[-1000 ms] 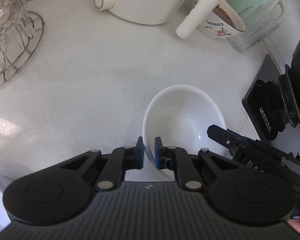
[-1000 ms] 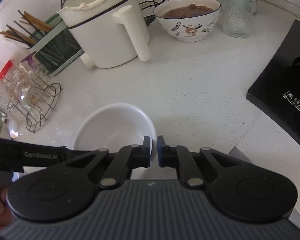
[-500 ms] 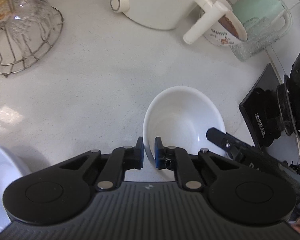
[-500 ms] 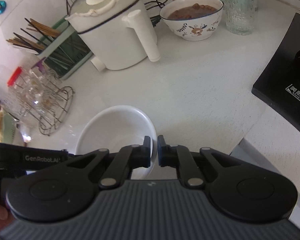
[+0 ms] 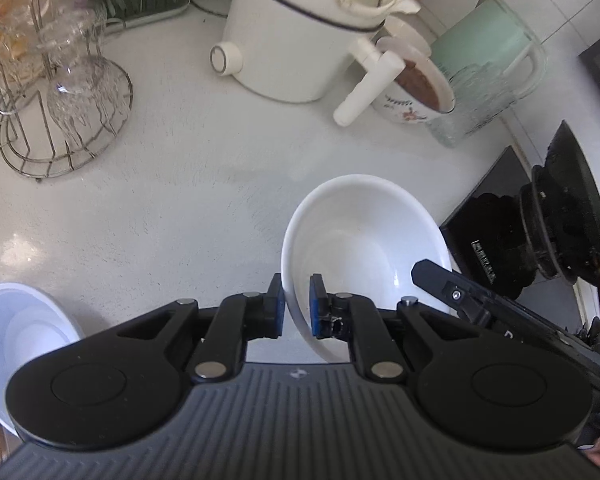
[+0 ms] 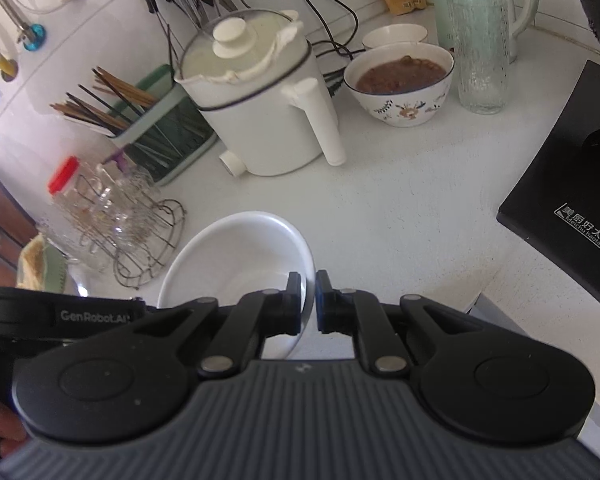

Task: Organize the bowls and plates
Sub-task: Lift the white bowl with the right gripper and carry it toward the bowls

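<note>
A plain white bowl (image 5: 364, 248) is held above the white counter by both grippers. My left gripper (image 5: 296, 306) is shut on its left rim, one finger inside and one outside. My right gripper (image 6: 309, 302) is shut on its right rim; the bowl also shows in the right wrist view (image 6: 236, 256). A stack of white bowls (image 5: 16, 336) sits at the lower left of the left wrist view. The right gripper's body (image 5: 500, 308) shows at the right of that view.
A white electric kettle (image 6: 260, 112), a patterned bowl of brown food (image 6: 400, 80), a ribbed glass (image 6: 480, 52) and a green jug (image 5: 488, 44) stand at the back. A wire rack of glasses (image 5: 64, 108) is left, a black stove (image 6: 572, 208) right.
Both grippers have lifted the bowl higher and drawn it back from the counter. The stack of white bowls has come into view at the lower left.
</note>
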The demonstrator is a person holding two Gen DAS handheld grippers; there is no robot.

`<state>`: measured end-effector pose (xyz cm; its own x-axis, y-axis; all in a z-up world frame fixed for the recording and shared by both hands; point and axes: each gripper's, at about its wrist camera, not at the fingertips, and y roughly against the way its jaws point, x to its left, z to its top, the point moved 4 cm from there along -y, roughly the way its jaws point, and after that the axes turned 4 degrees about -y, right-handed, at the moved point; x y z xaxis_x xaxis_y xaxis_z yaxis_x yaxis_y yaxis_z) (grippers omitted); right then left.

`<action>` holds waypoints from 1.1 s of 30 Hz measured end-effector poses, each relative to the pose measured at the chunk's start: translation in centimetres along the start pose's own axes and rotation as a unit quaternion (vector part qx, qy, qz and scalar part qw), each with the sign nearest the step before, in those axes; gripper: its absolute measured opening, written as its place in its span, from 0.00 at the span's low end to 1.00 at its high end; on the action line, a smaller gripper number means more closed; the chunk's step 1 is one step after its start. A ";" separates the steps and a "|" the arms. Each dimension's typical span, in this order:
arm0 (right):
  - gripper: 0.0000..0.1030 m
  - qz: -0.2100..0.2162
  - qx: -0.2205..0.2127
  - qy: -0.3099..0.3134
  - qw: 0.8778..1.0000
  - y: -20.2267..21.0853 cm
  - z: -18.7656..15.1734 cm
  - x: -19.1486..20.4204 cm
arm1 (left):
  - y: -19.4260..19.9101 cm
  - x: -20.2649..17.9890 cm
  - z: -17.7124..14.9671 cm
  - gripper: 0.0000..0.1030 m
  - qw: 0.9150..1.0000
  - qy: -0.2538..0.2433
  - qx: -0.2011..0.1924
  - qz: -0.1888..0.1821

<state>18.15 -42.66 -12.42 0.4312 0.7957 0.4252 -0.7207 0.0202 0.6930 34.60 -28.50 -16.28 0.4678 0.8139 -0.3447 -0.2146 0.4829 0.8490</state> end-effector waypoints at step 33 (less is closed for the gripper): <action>0.10 0.094 0.004 0.063 0.994 3.2 -1.6 10.4 | 12.0 7.9 -3.0 0.12 0.996 0.071 -0.056 0.021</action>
<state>19.48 -33.29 -6.74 0.2175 0.8540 0.4726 -0.7775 -0.1412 0.6128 33.18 -15.27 -10.00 0.3313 0.8681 -0.3697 -0.3294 0.4736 0.8168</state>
